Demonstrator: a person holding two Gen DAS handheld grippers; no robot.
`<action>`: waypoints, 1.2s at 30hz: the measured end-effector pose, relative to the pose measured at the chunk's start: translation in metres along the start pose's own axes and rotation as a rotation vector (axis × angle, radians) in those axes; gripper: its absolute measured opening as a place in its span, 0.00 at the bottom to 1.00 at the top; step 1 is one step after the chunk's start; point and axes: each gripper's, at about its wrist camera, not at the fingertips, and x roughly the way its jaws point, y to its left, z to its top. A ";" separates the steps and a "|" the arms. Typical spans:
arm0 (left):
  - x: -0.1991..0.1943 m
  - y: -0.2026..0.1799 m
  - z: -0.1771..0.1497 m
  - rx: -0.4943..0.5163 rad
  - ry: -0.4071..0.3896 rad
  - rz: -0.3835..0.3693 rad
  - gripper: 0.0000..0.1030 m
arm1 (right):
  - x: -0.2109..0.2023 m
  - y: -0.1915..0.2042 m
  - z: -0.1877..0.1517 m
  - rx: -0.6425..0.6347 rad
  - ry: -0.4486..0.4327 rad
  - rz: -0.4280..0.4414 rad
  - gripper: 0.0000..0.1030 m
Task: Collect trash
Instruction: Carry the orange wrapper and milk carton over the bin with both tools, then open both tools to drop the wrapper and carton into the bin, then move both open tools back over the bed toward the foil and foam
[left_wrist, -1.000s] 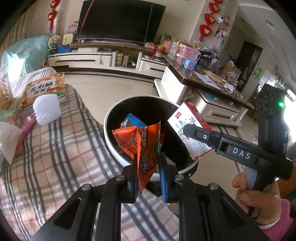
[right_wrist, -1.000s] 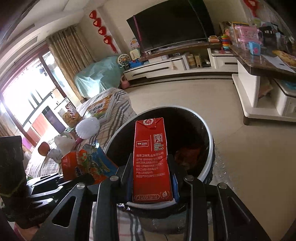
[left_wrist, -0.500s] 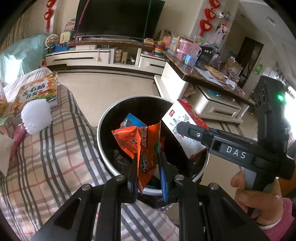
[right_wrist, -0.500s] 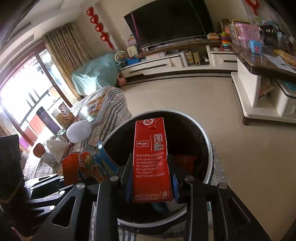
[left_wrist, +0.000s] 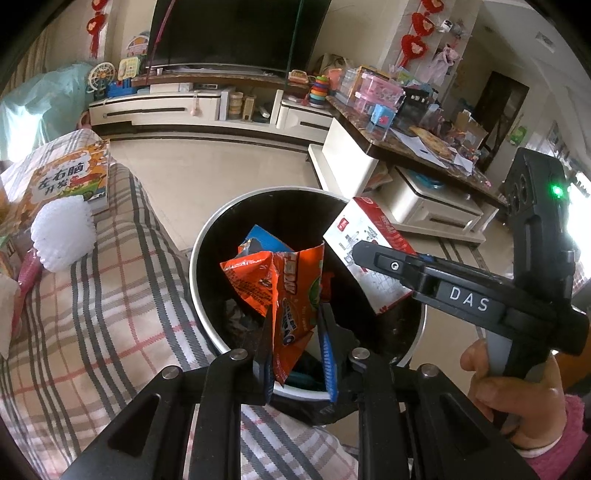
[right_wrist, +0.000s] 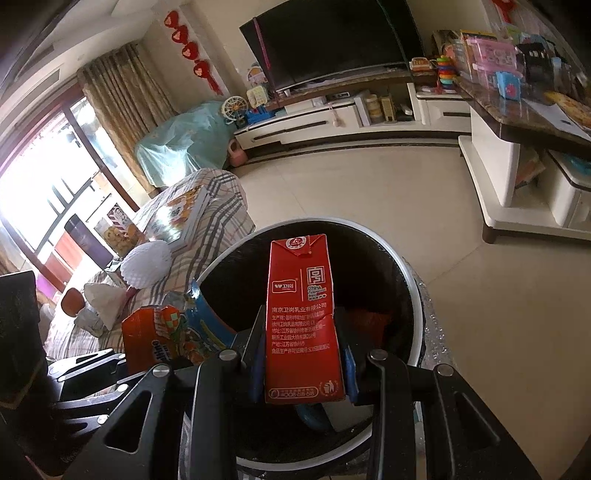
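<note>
Both pieces of trash hang directly over the open mouth of the bin (left_wrist: 207, 266), which is why the two hands have brought their tools together above it: from here each item only needs letting go to fall inside. The left tool (left_wrist: 295, 354) has the crumpled orange snack wrapper (left_wrist: 291, 295) between its fingers, which have just been opening a little; a gap shows beside the right blue pad, so the pinch looks to be loosening, though the wrapper has not dropped. The right tool (right_wrist: 303, 365) carries the red milk carton (right_wrist: 301, 317) upright between its pads, its lower half in the clamp and its folded top pointing away over the bin; these fingers too have just been opening, but the carton sits in place and appears lightly held, its side creased where the pad bears on it. Both tools point steeply down, which keeps the items over the dark inside of the bin and not its white rim. The bin stands on the tiled floor just beside a bed covered in a plaid blanket (left_wrist: 92, 325), close enough for trash picked off it. A white foam fruit net (left_wrist: 62, 236) and a picture book (left_wrist: 70, 177) lie on that blanket, the net possibly trash to collect next.
</note>
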 end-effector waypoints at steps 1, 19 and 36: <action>0.000 0.000 0.000 -0.002 0.000 0.006 0.24 | 0.000 0.000 0.000 0.007 0.003 0.000 0.35; -0.061 0.039 -0.073 -0.164 -0.076 0.085 0.57 | -0.024 0.028 -0.023 0.038 -0.050 0.069 0.84; -0.143 0.105 -0.143 -0.357 -0.136 0.206 0.59 | -0.005 0.119 -0.044 -0.095 -0.013 0.174 0.87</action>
